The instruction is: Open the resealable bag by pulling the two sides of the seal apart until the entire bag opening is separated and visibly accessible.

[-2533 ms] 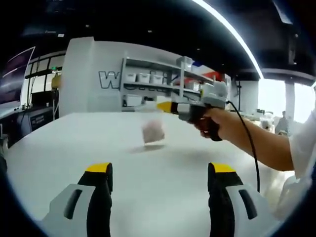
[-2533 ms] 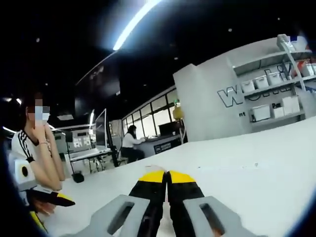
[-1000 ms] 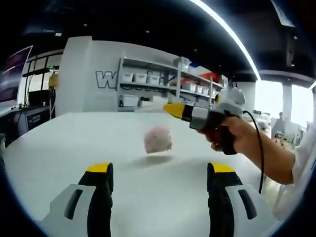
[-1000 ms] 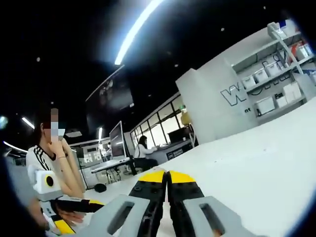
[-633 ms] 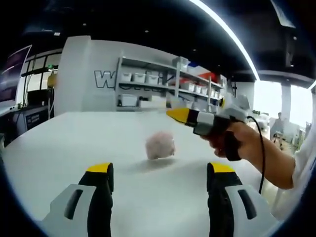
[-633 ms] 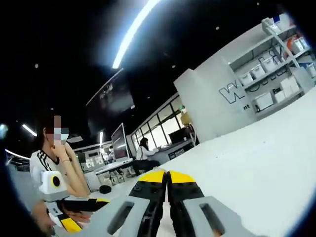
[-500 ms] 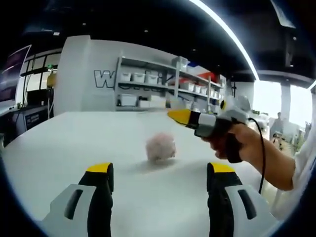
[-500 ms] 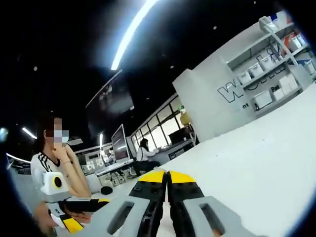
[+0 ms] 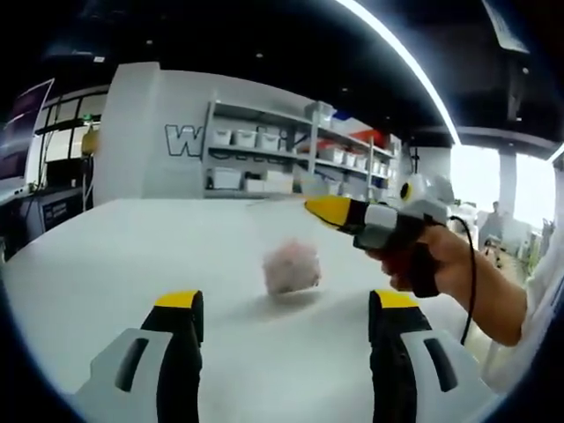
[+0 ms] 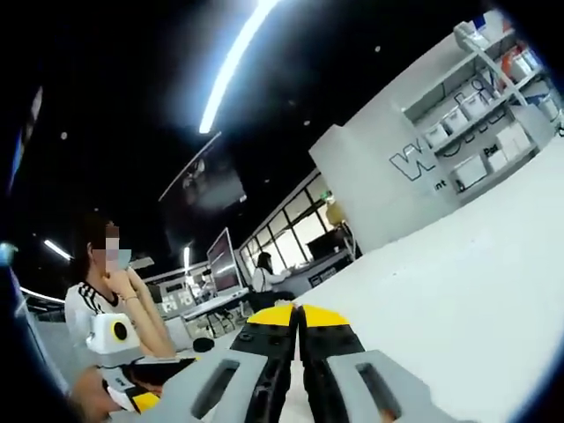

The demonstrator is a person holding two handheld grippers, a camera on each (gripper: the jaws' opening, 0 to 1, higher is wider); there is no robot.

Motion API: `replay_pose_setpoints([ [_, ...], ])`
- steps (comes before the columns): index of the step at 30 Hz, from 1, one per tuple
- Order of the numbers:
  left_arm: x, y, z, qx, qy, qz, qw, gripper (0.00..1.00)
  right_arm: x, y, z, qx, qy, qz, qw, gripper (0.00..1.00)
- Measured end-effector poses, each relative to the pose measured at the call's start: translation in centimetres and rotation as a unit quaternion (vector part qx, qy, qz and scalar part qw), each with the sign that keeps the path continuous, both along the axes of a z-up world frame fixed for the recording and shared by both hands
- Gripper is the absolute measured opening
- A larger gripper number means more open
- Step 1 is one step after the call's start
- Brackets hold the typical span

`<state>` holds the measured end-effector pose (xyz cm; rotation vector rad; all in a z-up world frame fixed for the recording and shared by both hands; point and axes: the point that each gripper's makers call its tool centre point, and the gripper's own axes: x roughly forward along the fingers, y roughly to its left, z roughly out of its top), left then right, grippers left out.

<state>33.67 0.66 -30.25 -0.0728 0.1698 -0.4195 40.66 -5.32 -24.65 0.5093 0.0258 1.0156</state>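
Note:
A clear resealable bag point(image 9: 292, 266) with a pale pink lump inside hangs low over the white table point(image 9: 115, 256). Its thin top film runs up to the yellow tips of my right gripper point(image 9: 315, 206), which a hand point(image 9: 432, 264) holds in from the right. In the right gripper view that gripper point(image 10: 298, 310) has its jaws pressed together, and the bag film between them is too faint to make out. At the bottom of the left gripper view, my left gripper point(image 9: 286, 300) stands open, short of the bag and empty. Whether the bag touches the table I cannot tell.
Shelves with white bins point(image 9: 264, 150) stand against the wall behind the table. In the right gripper view a person in a striped shirt point(image 10: 106, 291) is at the left, beside the left gripper point(image 10: 145, 397). Farther back, a person point(image 10: 264, 269) sits among desks and monitors.
The right gripper has carried the bag to the right and slightly lower in the left gripper view, and the pink lump has swung along. The right view has tilted. The left gripper stays open.

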Motion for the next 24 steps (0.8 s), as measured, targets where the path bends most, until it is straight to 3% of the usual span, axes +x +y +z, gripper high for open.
replay_pose_setpoints([
  [14,-0.3,0.0,0.0,-0.007,0.002,-0.003,1.0,0.75,-2.0,1.6,-0.2,0.01,0.011,0.027,0.9995,0.0],
  [24,-0.6,-0.4,-0.1,-0.015,0.005,-0.013,0.9998,0.72,-3.0,2.0,-0.6,-0.002,0.007,0.036,0.9993,0.0],
])
